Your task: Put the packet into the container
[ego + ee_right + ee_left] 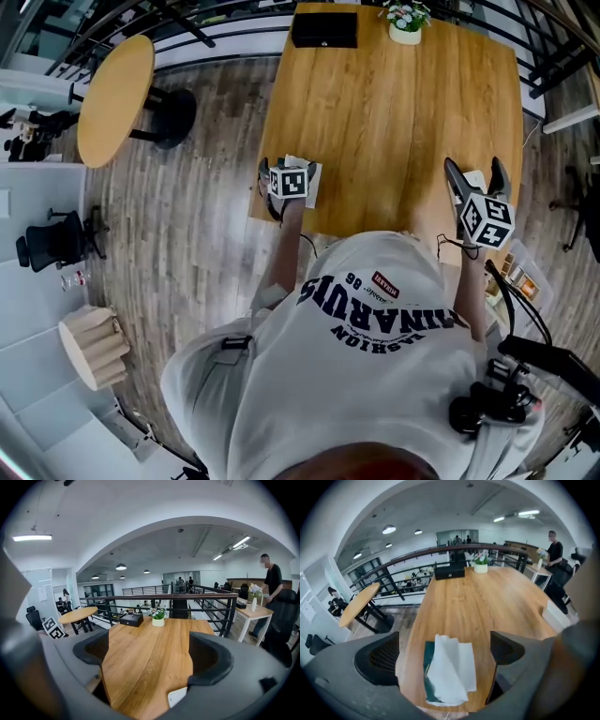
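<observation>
At the table's (394, 112) near-left corner lies the packet (450, 672), dark green under white folded paper, between the left gripper's (443, 651) wide jaws, unpressed. The right gripper (150, 653), jaws wide and empty, hovers at the near-right edge by the white container (555, 616).

Dark packet (427, 656) largely under white sheet (449, 670), white box (177, 697) mostly behind right gripper (150, 652)
</observation>
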Action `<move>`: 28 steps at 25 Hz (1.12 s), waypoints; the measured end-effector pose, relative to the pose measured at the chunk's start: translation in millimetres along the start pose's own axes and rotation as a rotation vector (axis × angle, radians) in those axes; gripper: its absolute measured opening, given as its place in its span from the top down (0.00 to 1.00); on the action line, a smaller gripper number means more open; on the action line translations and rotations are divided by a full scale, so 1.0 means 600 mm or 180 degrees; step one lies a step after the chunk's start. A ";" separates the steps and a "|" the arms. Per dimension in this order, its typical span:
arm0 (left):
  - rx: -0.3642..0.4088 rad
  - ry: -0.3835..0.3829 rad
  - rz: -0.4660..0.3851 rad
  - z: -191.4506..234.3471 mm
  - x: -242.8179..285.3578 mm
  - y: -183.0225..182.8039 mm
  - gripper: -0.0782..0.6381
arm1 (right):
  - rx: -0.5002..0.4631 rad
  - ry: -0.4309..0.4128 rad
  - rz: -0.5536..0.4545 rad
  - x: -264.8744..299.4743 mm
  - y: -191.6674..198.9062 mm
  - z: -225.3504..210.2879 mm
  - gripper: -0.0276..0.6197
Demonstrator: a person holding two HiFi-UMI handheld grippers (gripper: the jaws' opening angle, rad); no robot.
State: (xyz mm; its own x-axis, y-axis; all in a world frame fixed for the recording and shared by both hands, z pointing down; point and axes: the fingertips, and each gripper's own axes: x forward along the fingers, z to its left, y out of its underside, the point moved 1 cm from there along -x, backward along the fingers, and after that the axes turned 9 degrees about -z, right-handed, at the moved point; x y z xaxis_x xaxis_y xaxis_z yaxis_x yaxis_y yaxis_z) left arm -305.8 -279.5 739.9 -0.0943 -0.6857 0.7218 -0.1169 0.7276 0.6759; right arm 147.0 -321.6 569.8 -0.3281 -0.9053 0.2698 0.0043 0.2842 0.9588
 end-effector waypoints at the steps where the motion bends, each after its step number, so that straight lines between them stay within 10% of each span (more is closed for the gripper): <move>1: -0.0017 -0.0032 0.0191 0.013 0.016 0.027 0.07 | 0.0006 -0.0001 0.0001 0.000 0.001 0.000 0.12; 7: -0.0227 0.0099 0.0856 0.027 0.082 0.154 0.07 | 0.0052 0.0061 -0.0002 -0.009 0.007 -0.015 0.12; 18: -0.0232 0.0150 0.1216 0.033 0.125 0.234 0.07 | 0.0096 0.0169 0.0075 -0.023 0.027 -0.040 0.12; 20: -0.0421 0.0369 0.1409 0.018 0.129 0.247 0.43 | 0.0098 0.0158 0.0085 -0.020 0.028 -0.036 0.12; 28: -0.0501 0.0426 0.1415 0.016 0.121 0.246 0.43 | 0.0103 0.0118 0.0108 -0.016 0.031 -0.029 0.12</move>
State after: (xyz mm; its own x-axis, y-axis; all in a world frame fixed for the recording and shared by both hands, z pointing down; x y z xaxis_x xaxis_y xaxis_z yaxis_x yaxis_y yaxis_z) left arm -339.5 -222.3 890.5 0.0279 -0.3068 0.9514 0.0578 0.9506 0.3048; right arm 166.4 -313.2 586.6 -0.2931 -0.9058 0.3059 -0.0158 0.3245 0.9457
